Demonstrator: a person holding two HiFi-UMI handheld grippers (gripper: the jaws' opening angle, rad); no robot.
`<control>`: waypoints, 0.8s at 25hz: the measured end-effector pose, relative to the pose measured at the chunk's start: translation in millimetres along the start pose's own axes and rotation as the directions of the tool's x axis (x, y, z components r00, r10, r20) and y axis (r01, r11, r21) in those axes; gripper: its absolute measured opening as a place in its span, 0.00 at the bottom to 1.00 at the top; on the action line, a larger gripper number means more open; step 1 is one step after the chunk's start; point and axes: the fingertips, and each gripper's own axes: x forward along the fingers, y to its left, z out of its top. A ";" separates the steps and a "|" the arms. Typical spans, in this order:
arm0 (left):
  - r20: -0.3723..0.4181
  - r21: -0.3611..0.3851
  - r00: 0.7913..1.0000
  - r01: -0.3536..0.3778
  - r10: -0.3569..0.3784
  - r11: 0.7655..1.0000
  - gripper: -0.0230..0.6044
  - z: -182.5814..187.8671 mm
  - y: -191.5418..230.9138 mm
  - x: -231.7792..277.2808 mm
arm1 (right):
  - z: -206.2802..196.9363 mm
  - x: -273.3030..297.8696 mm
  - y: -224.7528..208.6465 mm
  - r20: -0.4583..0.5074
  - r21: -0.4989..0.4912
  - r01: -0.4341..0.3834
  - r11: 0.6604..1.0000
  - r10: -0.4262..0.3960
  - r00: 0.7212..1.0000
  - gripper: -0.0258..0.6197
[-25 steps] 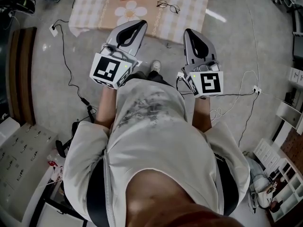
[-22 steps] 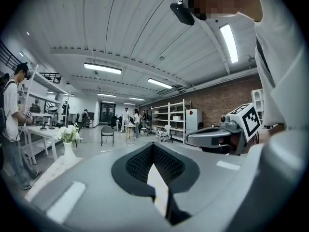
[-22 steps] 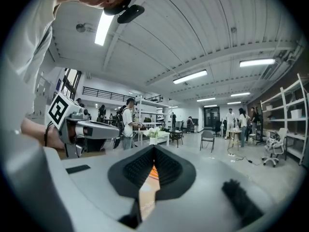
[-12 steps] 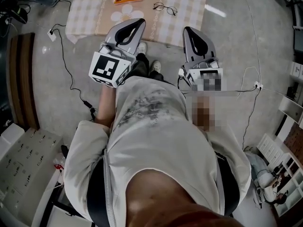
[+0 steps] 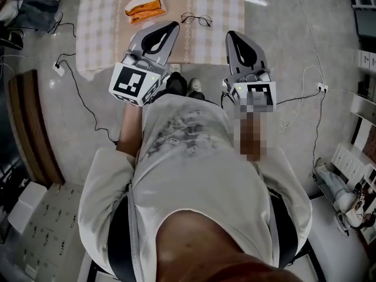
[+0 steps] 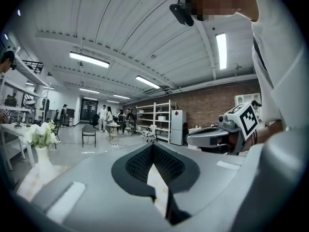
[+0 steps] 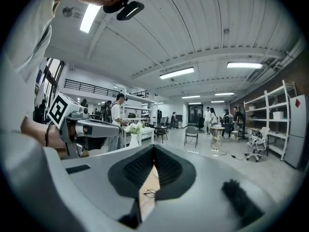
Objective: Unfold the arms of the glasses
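Since a second earlier, the beige checked tablecloth (image 5: pixel 106 22) had drawn nearer, bringing the orange snack packet (image 5: pixel 144 6) fully into the head view. The grey left gripper (image 5: pixel 170 27) had advanced until its tip lay over the cloth's near edge, its jaws closed together with nothing between them. The thin dark-rimmed glasses (image 5: pixel 195 19) lay on the cloth just ahead, between both tips, untouched. The grey right gripper (image 5: pixel 231 36) had likewise advanced, its jaws pressed together and empty.
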 end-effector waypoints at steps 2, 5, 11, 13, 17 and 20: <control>0.001 0.010 0.999 0.043 -0.043 0.999 0.05 -1.4 6.0 6.9 | -2.0 9.9 -1.2 -0.013 0.001 0.018 1.000 -0.018 1.000 0.07; -0.001 0.031 0.994 0.108 -0.108 0.994 0.05 -5.7 12.9 14.2 | -6.4 24.9 -1.3 -0.033 0.006 0.039 0.999 -0.038 0.999 0.07; -0.016 0.055 0.980 0.200 -0.199 0.978 0.05 -17.8 30.1 22.3 | -12.0 48.5 0.5 -0.052 0.015 0.074 0.997 -0.074 0.996 0.07; -0.020 0.059 0.976 0.218 -0.217 0.974 0.05 -20.9 37.3 25.0 | -12.8 55.9 2.1 -0.059 0.011 0.082 0.997 -0.081 0.995 0.07; -0.029 0.053 0.967 0.253 -0.252 0.966 0.05 -28.6 48.2 27.7 | -15.4 66.9 5.3 -0.077 0.007 0.105 0.994 -0.104 0.992 0.07; -0.035 0.051 0.961 0.275 -0.273 0.960 0.05 -34.6 56.6 30.3 | -19.8 74.5 6.8 -0.095 0.003 0.124 0.992 -0.123 0.988 0.07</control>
